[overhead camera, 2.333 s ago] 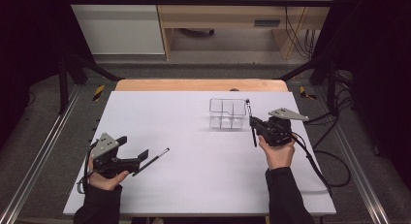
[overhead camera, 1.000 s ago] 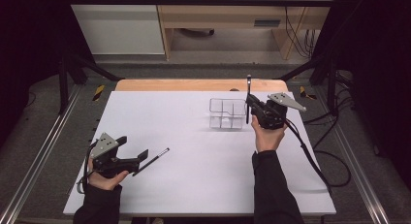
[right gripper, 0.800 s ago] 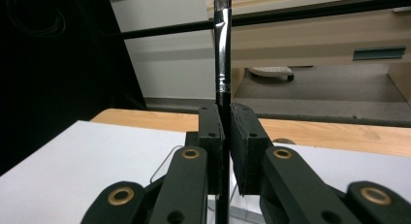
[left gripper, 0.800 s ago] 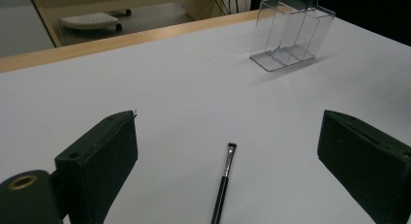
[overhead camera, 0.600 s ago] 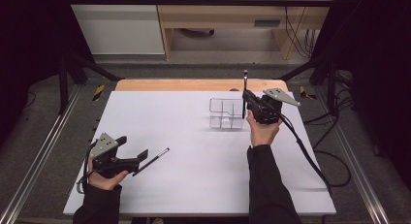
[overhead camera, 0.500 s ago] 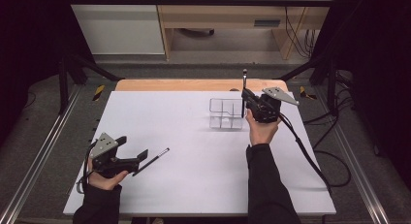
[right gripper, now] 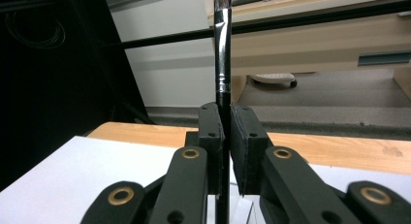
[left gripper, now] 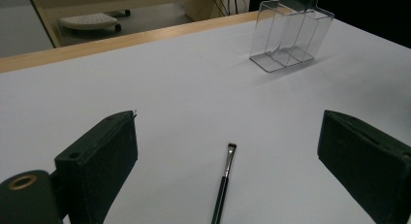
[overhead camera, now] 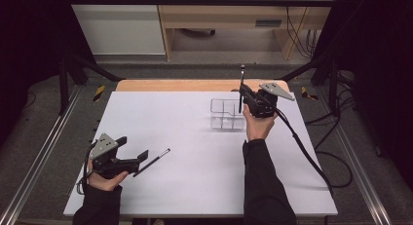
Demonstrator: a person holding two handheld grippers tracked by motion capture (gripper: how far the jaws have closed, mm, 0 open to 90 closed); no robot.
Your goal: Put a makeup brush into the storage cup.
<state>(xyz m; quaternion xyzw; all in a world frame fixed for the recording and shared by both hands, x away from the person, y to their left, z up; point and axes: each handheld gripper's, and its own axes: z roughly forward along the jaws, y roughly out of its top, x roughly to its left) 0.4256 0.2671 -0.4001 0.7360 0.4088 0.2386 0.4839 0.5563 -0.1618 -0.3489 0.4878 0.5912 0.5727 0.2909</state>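
Note:
My right gripper (overhead camera: 242,95) is shut on a black makeup brush (overhead camera: 241,86), held upright with the bristles up, above the right end of a clear plastic organizer (overhead camera: 225,114) at the back of the table. In the right gripper view the brush (right gripper: 222,54) rises between the two pressed jaws of that gripper (right gripper: 227,136). My left gripper (overhead camera: 142,157) rests open at the front left. A thin black brush (overhead camera: 153,161) lies flat on the white table just past its jaws. In the left gripper view this small brush (left gripper: 224,178) lies between the wide jaws, untouched, with the organizer (left gripper: 291,34) beyond.
The white tabletop (overhead camera: 185,152) has a wooden strip (overhead camera: 170,84) along its far edge. Metal frame rails (overhead camera: 39,152) run along both sides. A cable (overhead camera: 311,157) trails from the right gripper across the table's right side.
The right gripper has carried the upright brush away from me and to the left, up over the organizer's right end. The left gripper and the thin brush have stayed put.

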